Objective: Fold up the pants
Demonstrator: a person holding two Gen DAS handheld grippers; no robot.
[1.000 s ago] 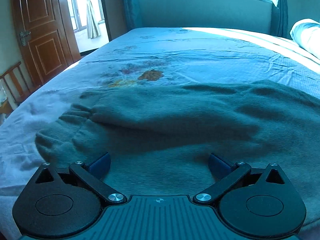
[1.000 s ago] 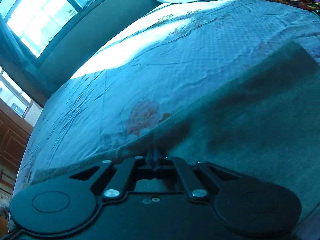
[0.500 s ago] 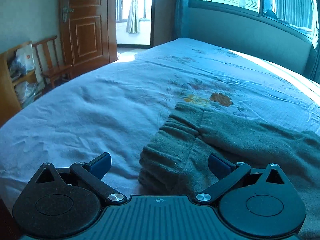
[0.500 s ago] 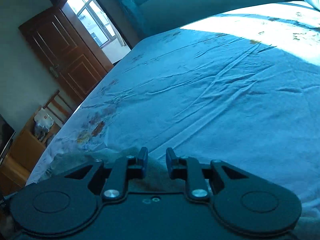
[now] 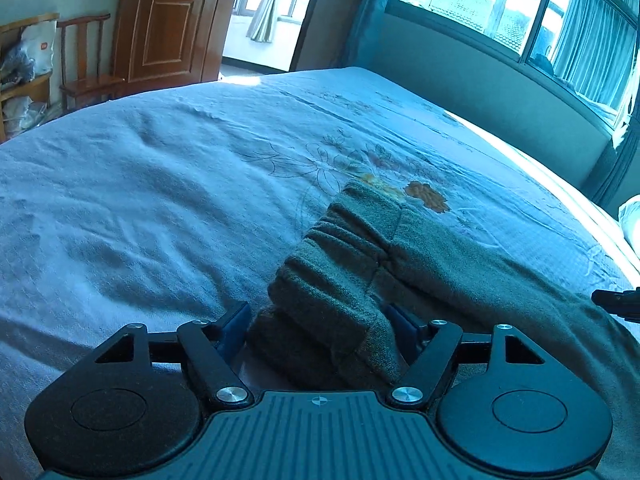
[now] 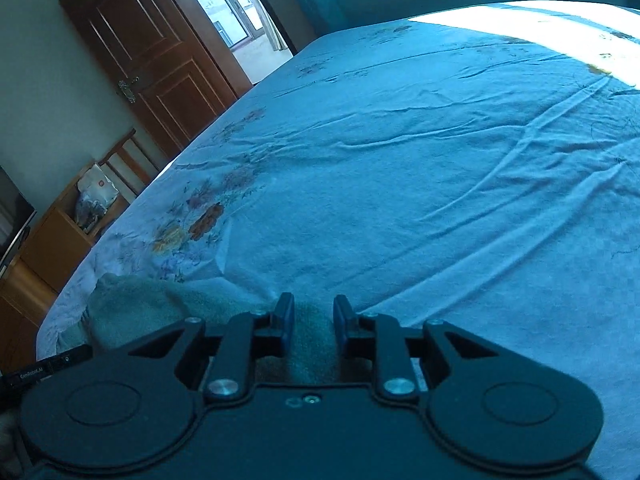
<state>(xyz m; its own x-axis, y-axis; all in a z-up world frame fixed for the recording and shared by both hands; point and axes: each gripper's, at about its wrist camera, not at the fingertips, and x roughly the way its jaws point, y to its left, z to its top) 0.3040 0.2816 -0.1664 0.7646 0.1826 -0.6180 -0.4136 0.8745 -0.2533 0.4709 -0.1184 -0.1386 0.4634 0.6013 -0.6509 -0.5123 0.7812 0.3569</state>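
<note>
Grey-green pants lie folded on the blue bed sheet. Their gathered end points toward my left gripper. Its jaws are closing around that thick end. The cloth fills most of the gap and the blue pads stand close on either side. In the right wrist view, the pants show as a pale hump at lower left. My right gripper hovers over the cloth edge. Its jaws are opening, a narrow gap apart, and dark cloth shows below between them.
The bed sheet stretches wide and wrinkled ahead of both grippers. A wooden door, a chair and a shelf with bags stand past the bed's left edge. A window runs along the far wall, and a pillow lies at the right.
The right gripper was shut on the pants edge. It swept across the bed toward the door side and its jaws parted. The left gripper swung to the pants' gathered end and narrowed around it.
</note>
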